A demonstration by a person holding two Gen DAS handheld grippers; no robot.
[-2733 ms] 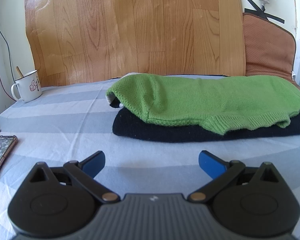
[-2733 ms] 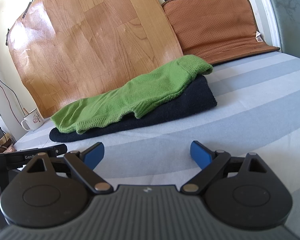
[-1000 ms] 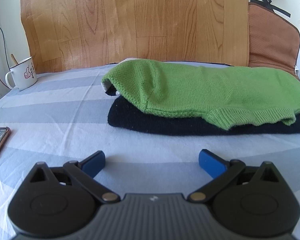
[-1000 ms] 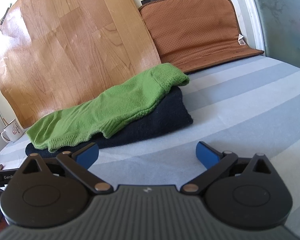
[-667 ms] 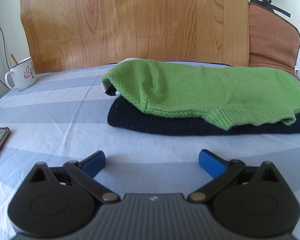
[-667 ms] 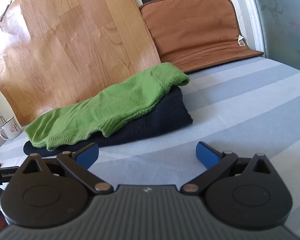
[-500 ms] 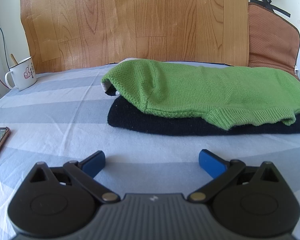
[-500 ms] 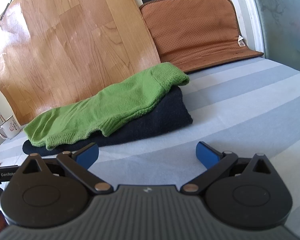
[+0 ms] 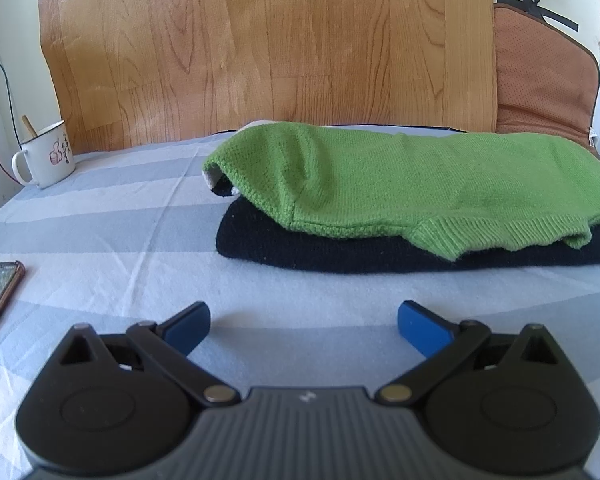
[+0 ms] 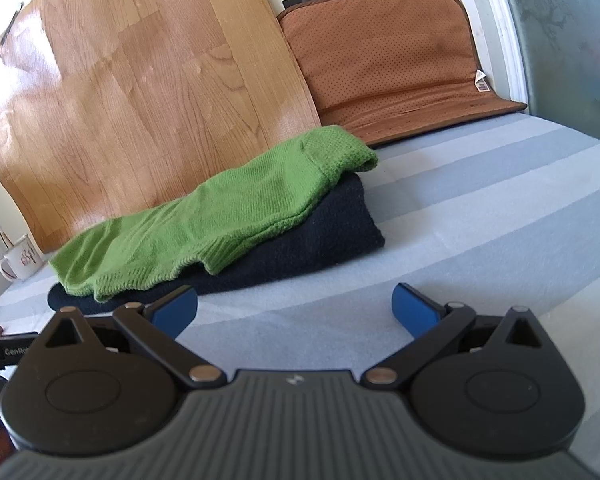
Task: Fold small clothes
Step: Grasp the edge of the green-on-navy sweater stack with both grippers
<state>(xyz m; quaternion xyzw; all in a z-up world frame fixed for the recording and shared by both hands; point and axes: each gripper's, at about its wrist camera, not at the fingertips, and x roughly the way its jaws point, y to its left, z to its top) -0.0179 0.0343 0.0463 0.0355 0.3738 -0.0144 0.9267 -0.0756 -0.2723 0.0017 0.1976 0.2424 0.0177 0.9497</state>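
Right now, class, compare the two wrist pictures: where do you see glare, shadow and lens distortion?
Right wrist view: sun glare whitens the wood-pattern sheet at its left, and the striped bedsheet bows. Left wrist view: even light, a soft shadow beneath the green sweater on the dark garment, and black corners from the fisheye.

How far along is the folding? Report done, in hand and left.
Done: the dark navy garment lies folded flat on the striped sheet.
In hand: nothing; left tongs and right tongs are open and empty.
Left: the green knit sweater draped on top looks unfolded.
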